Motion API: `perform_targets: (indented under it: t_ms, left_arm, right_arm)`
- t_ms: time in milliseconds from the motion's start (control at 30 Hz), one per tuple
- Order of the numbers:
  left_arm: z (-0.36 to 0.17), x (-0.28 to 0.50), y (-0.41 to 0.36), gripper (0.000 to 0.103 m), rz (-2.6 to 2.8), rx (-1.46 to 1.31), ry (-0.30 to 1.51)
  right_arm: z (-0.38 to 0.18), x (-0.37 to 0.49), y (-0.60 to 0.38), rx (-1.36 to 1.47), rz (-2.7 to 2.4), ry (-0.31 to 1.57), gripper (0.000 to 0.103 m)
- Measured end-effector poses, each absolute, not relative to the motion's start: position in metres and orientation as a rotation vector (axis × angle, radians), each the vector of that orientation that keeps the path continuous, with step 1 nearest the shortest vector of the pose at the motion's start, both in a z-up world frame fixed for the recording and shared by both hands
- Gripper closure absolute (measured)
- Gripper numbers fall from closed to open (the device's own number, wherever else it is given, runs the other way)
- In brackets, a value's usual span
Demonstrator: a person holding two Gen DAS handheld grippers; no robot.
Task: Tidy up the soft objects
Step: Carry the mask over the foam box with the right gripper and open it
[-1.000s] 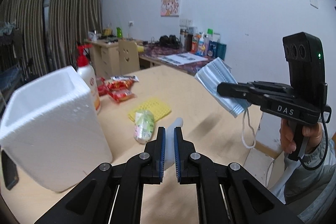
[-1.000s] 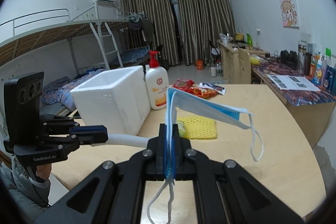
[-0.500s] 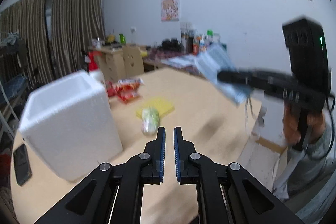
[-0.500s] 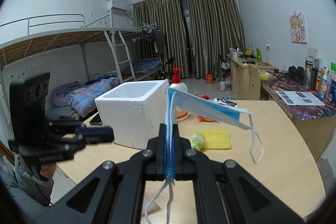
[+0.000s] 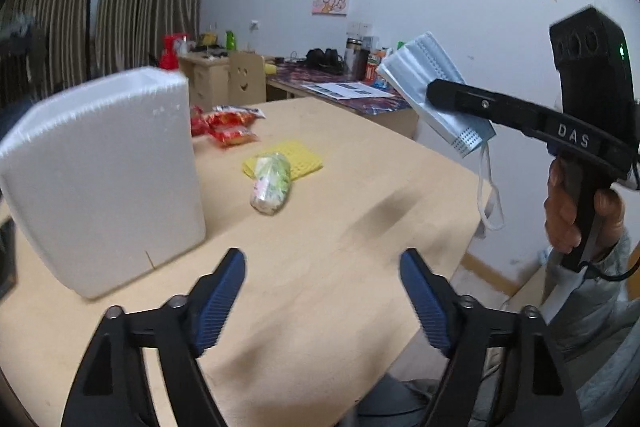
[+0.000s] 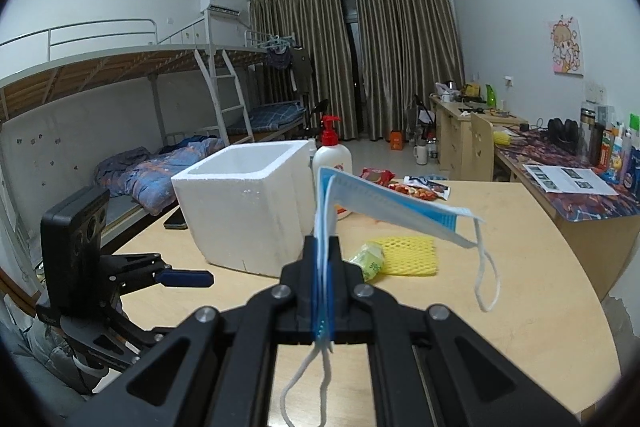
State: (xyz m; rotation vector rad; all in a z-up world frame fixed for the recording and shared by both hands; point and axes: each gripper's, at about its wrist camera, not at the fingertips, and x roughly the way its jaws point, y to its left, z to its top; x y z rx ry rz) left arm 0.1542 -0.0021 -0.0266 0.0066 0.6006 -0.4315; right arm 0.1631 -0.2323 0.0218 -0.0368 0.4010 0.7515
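A: Left wrist view, item by item?
B: Left gripper (image 5: pixel 322 261): jaws opening, blue pads wide apart, nothing between them, only bare table (image 5: pixel 344 211) beyond. Foam box (image 5: pixel 100 171): white, open-topped, on the table at near left. Wrapped pack (image 5: pixel 271 183): green and white, lying mid-table, right of the box, its far end overlapping the yellow mesh (image 5: pixel 298 161). Red snack bags (image 5: pixel 226 125): far side, behind the box's right corner

A: And the right tool in that view?
B: Right gripper (image 5: pixel 434 94): at right, above the table edge, held by a hand (image 5: pixel 576 211). Jaws clamped on a blue mask (image 5: pixel 430 87), one ear loop dangling below

A: Right wrist view?
B: Right gripper (image 6: pixel 323 241): closed tight on the mask (image 6: pixel 400 209). The mask folds over the fingers and trails right, in the air above the table (image 6: pixel 520 287); loops hang at right and below the jaws. Box (image 6: pixel 248 211): left of centre, empty as far as its inside shows. Pump bottle (image 6: pixel 332 157): white with red top, just behind the box. Pack (image 6: pixel 368 259) and mesh (image 6: pixel 408 255): touching, right of the box. Snack bags (image 6: pixel 400 183): far. Left gripper (image 6: pixel 182 277): near left, one blue pad showing; how wide it stands cannot be told from here
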Motion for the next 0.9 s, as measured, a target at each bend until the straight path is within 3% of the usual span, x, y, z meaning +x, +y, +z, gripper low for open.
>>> perform_targets:
  t_ms: [900]
  left_arm:
    - [-0.006, 0.117, 0.067, 0.005, -0.105, -0.045, 0.433]
  right_arm:
    - [0.046, 0.16, -0.164, -0.101, 0.911, 0.343, 0.097]
